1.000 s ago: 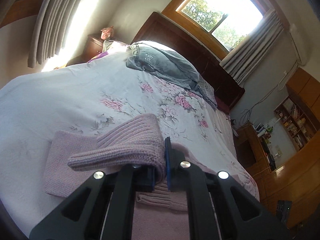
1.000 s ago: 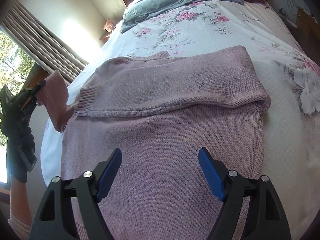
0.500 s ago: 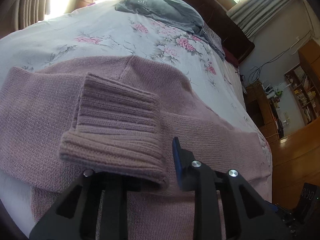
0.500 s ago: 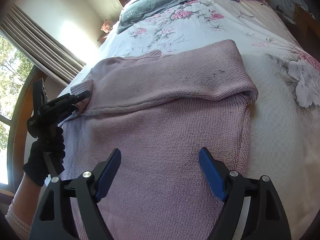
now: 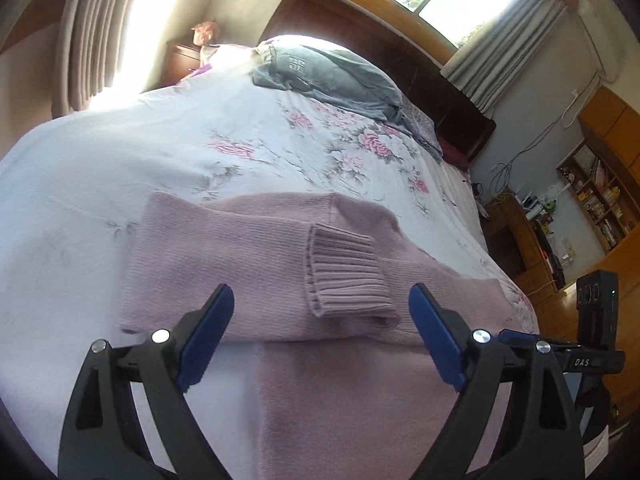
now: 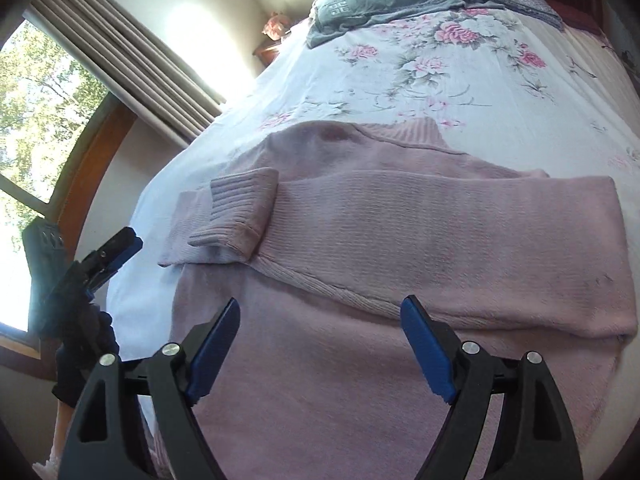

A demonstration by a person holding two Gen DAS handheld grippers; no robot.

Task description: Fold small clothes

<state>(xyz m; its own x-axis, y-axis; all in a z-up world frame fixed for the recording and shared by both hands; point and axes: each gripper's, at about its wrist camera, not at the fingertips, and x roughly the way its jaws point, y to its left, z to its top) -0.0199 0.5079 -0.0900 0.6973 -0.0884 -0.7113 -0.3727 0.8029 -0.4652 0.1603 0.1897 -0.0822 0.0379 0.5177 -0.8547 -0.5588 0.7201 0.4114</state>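
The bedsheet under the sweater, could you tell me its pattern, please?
White bedsheet with pink flowers and grey-green leaves; clearest in the right wrist view.

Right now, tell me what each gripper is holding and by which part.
Nothing. The left gripper and right gripper are both open above the pink sweater; its ribbed cuff lies released.

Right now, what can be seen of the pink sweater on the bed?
The pink knit sweater lies flat on the floral bedspread, collar toward the pillows. Both sleeves are folded across the chest, and the ribbed cuff of one rests on top. The hem end runs out of view. The left gripper and the right gripper are both open, and neither holds it.
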